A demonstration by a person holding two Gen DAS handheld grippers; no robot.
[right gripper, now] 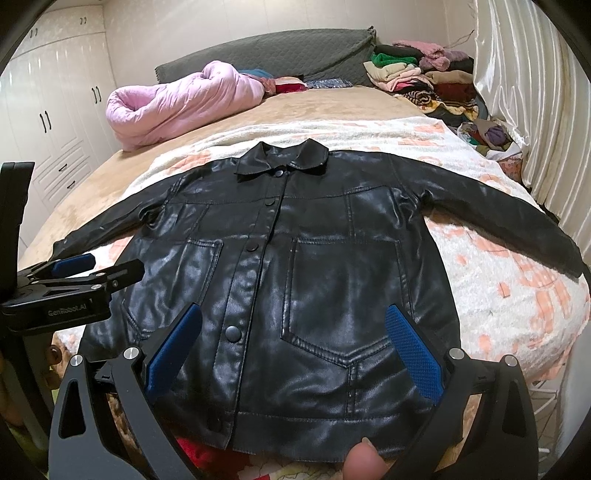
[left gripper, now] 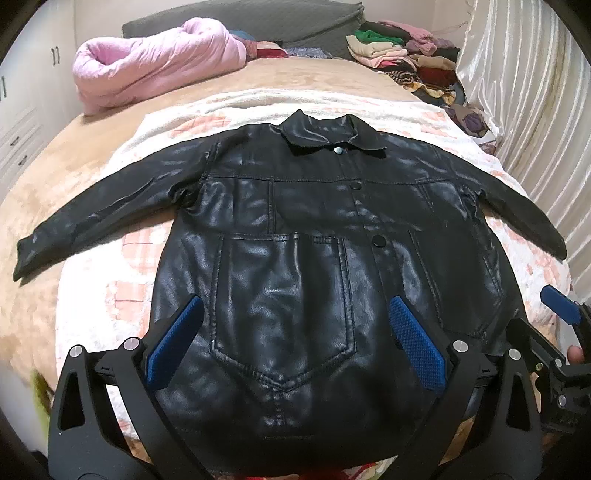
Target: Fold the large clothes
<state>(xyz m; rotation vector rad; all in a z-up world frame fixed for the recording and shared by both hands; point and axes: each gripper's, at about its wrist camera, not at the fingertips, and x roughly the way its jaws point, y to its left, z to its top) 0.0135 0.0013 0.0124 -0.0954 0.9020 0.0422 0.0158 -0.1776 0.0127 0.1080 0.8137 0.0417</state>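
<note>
A black leather jacket (left gripper: 295, 236) lies flat, front up and buttoned, on a white and pink blanket (left gripper: 122, 295) on the bed, sleeves spread to both sides, collar at the far end. It also shows in the right wrist view (right gripper: 314, 258). My left gripper (left gripper: 295, 339) is open and empty, hovering over the jacket's lower left pocket near the hem. My right gripper (right gripper: 295, 347) is open and empty over the lower right pocket. The right gripper shows at the edge of the left wrist view (left gripper: 561, 306); the left gripper shows in the right wrist view (right gripper: 74, 266).
A rolled pink quilt (left gripper: 159, 62) lies at the far left of the bed. Piles of folded clothes (left gripper: 406, 55) sit at the far right by a grey headboard (left gripper: 258, 18). A white curtain (left gripper: 524, 92) hangs on the right; white wardrobes (right gripper: 55, 110) stand left.
</note>
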